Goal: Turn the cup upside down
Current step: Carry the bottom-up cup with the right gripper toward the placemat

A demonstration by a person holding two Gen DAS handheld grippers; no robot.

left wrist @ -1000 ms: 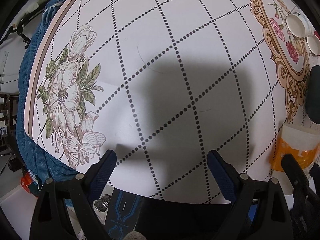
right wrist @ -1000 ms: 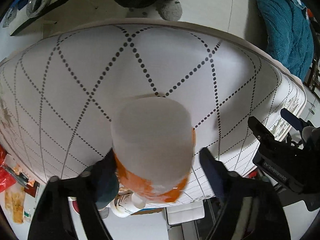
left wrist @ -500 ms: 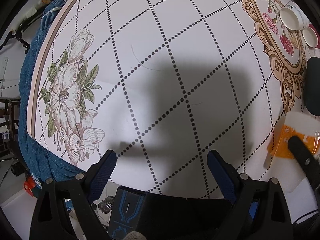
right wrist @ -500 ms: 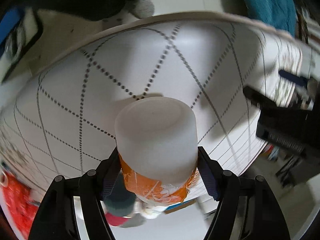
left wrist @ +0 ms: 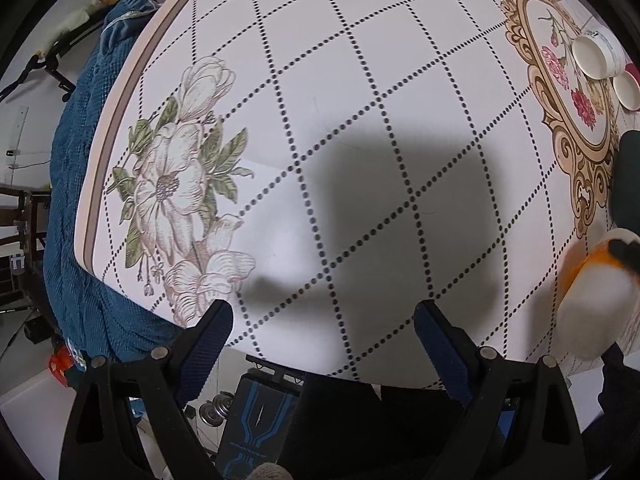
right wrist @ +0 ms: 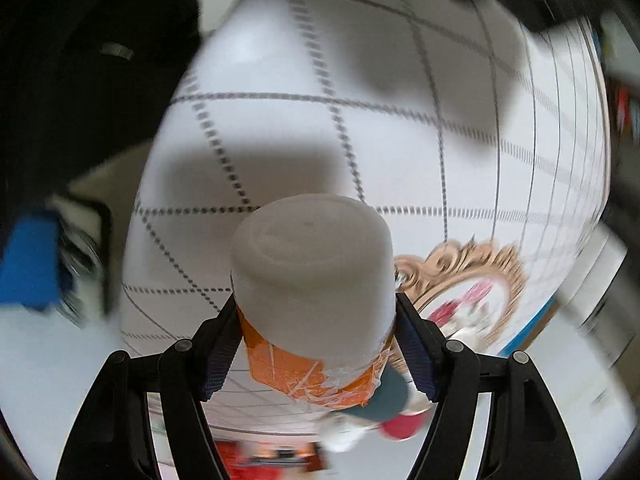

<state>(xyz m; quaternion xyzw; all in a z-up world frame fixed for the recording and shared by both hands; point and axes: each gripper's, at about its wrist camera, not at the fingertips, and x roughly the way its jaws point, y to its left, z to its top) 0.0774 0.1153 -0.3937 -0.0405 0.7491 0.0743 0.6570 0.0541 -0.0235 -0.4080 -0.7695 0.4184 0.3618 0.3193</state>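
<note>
Pinching the cup [right wrist: 312, 280] between both pads of the right gripper [right wrist: 316, 344], padded fingers [right wrist: 218, 356] pressing against the orange taped band near its rim, frosted white base pointing away from the camera and out over the table [right wrist: 460, 160]. Holding the cup clear of the surface, with its shadow falling on the dotted grid behind it. Blurring heavily all through the right wrist view, so the tilt of the cup against the tabletop being hard to tell. Showing again at the right edge of the left wrist view as a white and orange shape [left wrist: 596, 304] near the table's front edge, a black finger crossing its top. Hanging spread and empty, the left gripper [left wrist: 324, 320], its blue pads [left wrist: 212, 332] well apart above the front edge of the table [left wrist: 360, 80]. Casting a broad dark shadow across the middle of the grid. Lying printed at the left edge, a large pale flower [left wrist: 180, 200]; sitting printed toward the far right corner, a gold frame [left wrist: 568, 120] with red roses inside. Standing on or just beside that frame, a white tub [left wrist: 596, 56], with a smaller white dish [left wrist: 628, 92] touching or nearly touching it. Draping below the table's left edge, a blue cloth [left wrist: 76, 240]. Peeking in at the right edge, a dark green object [left wrist: 628, 176], just above the cup.
</note>
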